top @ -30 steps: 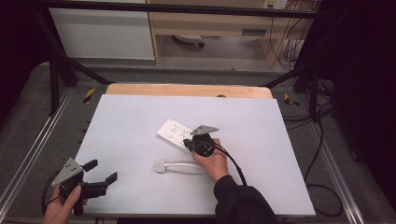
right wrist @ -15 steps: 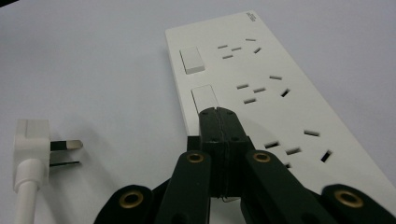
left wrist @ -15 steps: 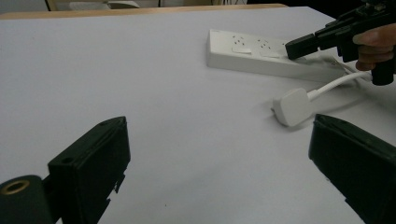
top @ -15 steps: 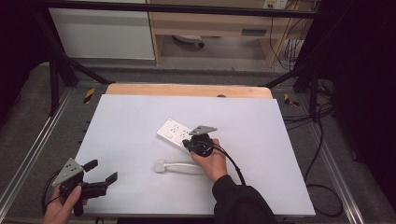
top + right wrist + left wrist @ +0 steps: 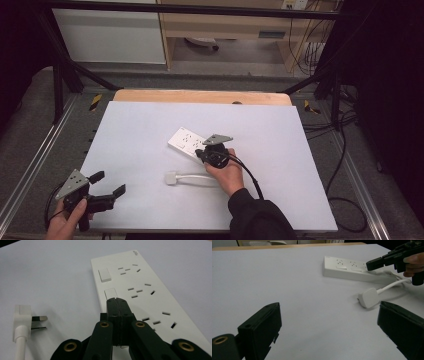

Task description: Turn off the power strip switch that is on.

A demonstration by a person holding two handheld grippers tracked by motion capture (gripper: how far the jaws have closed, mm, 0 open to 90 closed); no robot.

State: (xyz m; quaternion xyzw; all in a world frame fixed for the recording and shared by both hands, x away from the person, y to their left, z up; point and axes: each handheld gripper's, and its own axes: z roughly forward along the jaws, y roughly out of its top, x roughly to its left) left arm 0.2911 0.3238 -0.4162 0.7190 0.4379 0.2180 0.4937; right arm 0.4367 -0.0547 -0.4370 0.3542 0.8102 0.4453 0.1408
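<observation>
My right gripper [image 5: 117, 301] has its jaws pressed together with nothing between them, and their joined tip sits at the near edge of the second rocker switch [image 5: 110, 293] on the white power strip [image 5: 140, 290]. The strip lies flat on the table [image 5: 140, 130], running away from my tip, with another switch [image 5: 104, 275] farther along the same row. I judge the step to be pressing this switch, so the tip should land squarely on the rocker's face, not on the seam beside it, and push straight down so the strip does not slide or tip. A short, firm press ought to do; leaning sideways could skid the tip towards the sockets.

The plug [image 5: 23, 315] lies off to the left of my right jaws, prongs pointing towards the strip, well clear of the press.

My left gripper [image 5: 107, 186] waits with jaws wide apart, holding nothing, the plug ahead of it.
</observation>
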